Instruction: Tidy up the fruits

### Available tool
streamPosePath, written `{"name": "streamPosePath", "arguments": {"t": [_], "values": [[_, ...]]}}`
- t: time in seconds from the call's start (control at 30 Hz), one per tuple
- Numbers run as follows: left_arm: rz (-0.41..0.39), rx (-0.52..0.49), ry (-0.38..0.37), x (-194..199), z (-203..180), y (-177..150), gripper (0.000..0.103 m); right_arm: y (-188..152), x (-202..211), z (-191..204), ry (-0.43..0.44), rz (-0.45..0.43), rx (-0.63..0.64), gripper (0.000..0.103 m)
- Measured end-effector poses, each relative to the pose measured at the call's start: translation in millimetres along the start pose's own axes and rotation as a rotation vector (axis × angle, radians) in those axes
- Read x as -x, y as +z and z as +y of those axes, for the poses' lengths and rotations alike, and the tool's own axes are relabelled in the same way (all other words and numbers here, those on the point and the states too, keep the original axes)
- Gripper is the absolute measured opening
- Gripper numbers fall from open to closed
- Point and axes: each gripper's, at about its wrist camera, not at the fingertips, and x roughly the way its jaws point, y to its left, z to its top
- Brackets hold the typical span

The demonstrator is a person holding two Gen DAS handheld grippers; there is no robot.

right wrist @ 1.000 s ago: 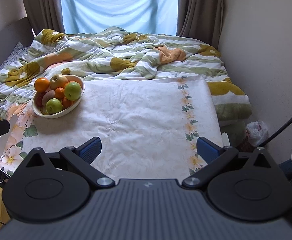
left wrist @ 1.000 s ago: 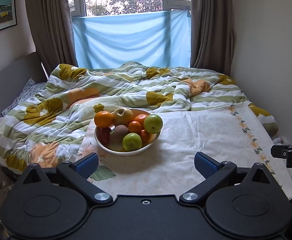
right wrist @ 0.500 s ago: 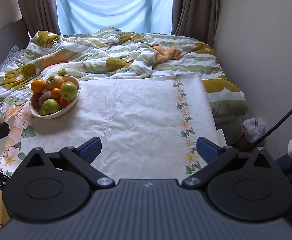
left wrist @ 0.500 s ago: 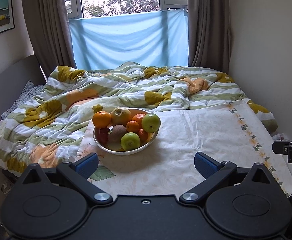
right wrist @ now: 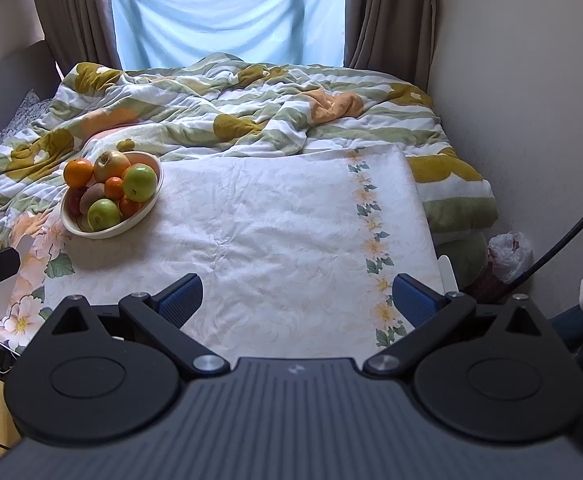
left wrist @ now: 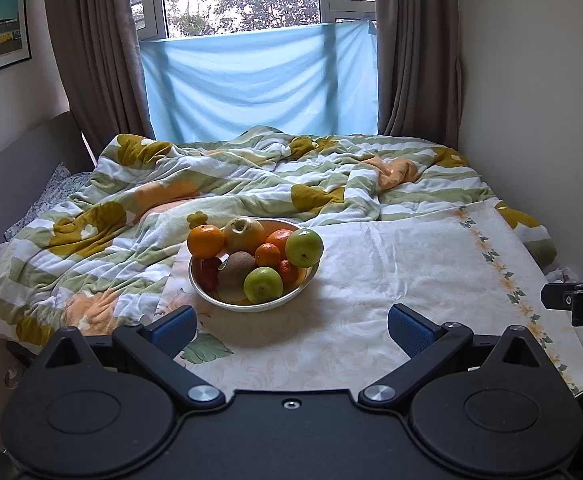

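Note:
A cream bowl [left wrist: 231, 304] piled with fruit stands on a white floral cloth [left wrist: 391, 280] on the bed. In it are oranges [left wrist: 205, 241], green apples [left wrist: 304, 247], a yellowish apple [left wrist: 244, 233] and a kiwi [left wrist: 236, 267]. The bowl also shows at the left in the right wrist view [right wrist: 91, 232]. My left gripper [left wrist: 291, 326] is open and empty, a little short of the bowl. My right gripper [right wrist: 297, 298] is open and empty over the cloth [right wrist: 271, 232], well right of the bowl.
A rumpled green-striped duvet [left wrist: 211, 184] covers the bed behind the cloth. Walls and brown curtains [left wrist: 419, 60] close in the right side. A plastic bag [right wrist: 509, 256] lies on the floor by the wall. The right gripper's body [left wrist: 579, 300] shows at the right edge.
Both grippers have drawn back slightly and tilted up, so the bowl sits a little lower and farther in view. Jaws stay open. Nothing was picked up.

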Motion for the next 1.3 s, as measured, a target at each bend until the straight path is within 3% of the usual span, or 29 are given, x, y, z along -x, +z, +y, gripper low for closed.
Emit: {"name": "streamPosePath", "arguments": {"t": [1.3], "values": [[0.006, 0.025, 0.003, -14, 9, 6, 0.103, 3, -7, 7, 0.002, 0.013, -0.002, 0.103]]}}
